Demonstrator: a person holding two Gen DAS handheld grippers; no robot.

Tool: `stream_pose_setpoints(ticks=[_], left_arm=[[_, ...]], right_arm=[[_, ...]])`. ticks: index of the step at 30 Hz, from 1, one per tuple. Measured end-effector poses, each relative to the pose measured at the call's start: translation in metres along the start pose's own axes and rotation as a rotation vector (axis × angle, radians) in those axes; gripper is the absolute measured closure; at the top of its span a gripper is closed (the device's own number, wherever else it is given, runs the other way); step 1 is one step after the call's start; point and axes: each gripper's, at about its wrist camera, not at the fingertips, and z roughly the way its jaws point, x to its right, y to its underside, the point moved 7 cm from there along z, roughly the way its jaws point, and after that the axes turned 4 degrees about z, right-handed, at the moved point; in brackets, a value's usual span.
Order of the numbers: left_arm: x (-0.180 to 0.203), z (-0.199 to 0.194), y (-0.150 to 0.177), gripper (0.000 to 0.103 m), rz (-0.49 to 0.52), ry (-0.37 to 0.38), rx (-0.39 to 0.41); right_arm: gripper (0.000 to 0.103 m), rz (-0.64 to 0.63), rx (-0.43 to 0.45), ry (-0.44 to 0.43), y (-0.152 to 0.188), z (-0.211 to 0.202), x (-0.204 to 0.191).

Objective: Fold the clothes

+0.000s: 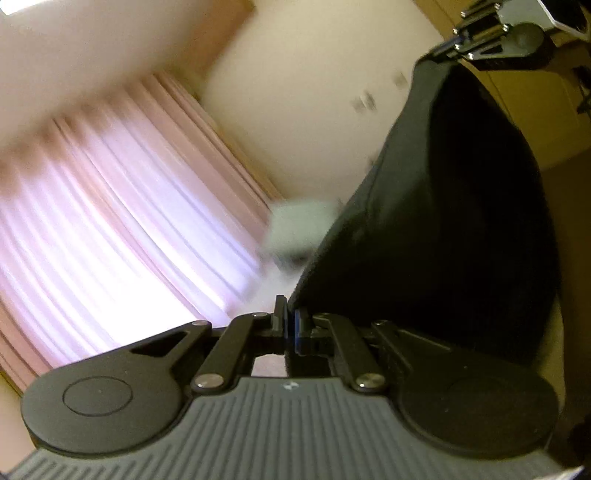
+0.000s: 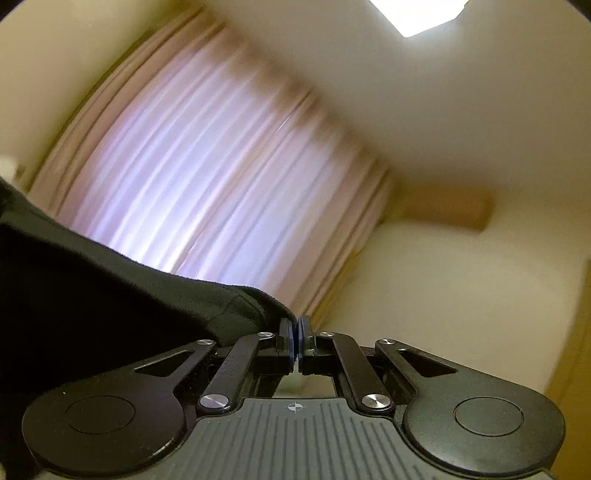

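I had my left gripper [image 1: 290, 321] and right gripper [image 2: 296, 338] each pinching the black garment [image 1: 443, 221] — lifted to hang straight, I judged.

Black garment [image 1: 443, 221]: running past the right edge in the left view and the left edge in the right view; type indeterminable.
Curtain [image 2: 221, 166]: smearing with motion blur.
Pale object [image 1: 295, 229]: blurring beyond recognition beside the garment.
Ceiling light [image 2: 417, 14]: being cropped by the top edge.
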Motion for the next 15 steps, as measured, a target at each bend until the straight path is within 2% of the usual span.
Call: stream_pose_setpoints(ticks=[4, 7, 9, 12, 14, 15], left_arm=[[-0.035, -0.041, -0.054, 0.1, 0.009, -0.073, 0.112], [-0.055, -0.052, -0.082, 0.1, 0.002, -0.12, 0.154], [-0.067, -0.052, -0.096, 0.1, -0.006, -0.145, 0.163], [-0.078, -0.02, -0.102, 0.1, -0.005, -0.17, 0.124], [-0.084, 0.02, -0.092, 0.1, -0.009, -0.178, 0.068], [-0.087, 0.049, -0.081, 0.1, -0.019, -0.178, 0.03]], right_arm=[[0.103, 0.01, 0.1, 0.077, -0.055, -0.013, 0.034], [0.103, 0.003, 0.151, 0.093, -0.072, 0.011, 0.042], [0.103, -0.007, 0.156, 0.064, -0.067, 0.051, 0.036], [0.103, -0.017, 0.144, -0.003, -0.048, 0.124, 0.021], [0.103, -0.026, 0.127, -0.057, -0.03, 0.177, 0.006], [0.103, -0.035, 0.101, -0.104, -0.008, 0.215, -0.013]])
